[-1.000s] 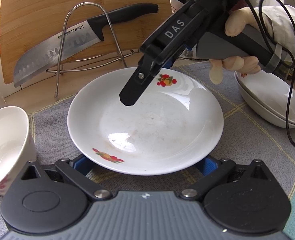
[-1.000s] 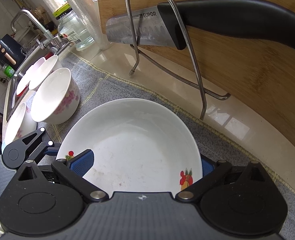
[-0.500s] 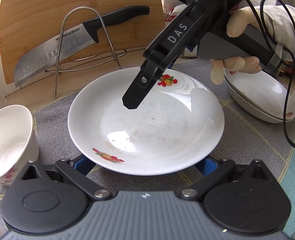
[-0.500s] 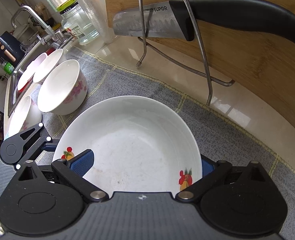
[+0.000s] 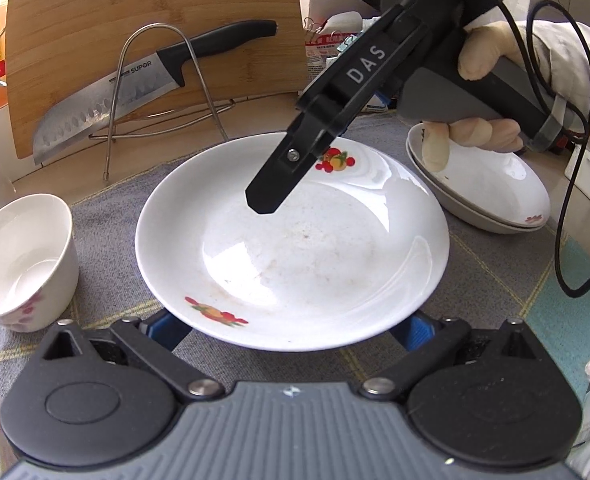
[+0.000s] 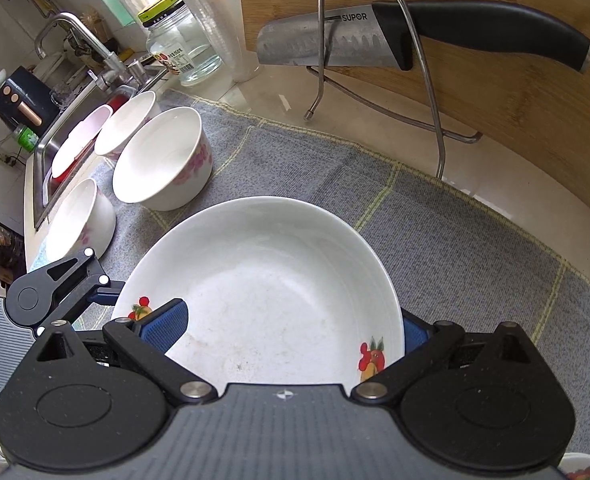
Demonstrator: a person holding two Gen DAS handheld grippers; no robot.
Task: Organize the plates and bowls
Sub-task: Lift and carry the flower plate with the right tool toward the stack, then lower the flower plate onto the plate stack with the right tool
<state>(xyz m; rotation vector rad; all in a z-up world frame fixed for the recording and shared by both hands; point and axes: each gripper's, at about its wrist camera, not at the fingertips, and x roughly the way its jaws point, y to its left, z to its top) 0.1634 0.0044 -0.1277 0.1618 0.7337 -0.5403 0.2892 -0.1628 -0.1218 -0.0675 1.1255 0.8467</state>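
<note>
At centre of left wrist view, plate [image 5: 295, 248] is pinched at far rim by right gripper [image 5: 263, 204], jaws closed on it. Left gripper [image 5: 291, 328] is spread wide under near rim, nothing clamped. Plate stack [image 5: 491, 184] at right is brought nearer than before; stacking is judged next.
</note>
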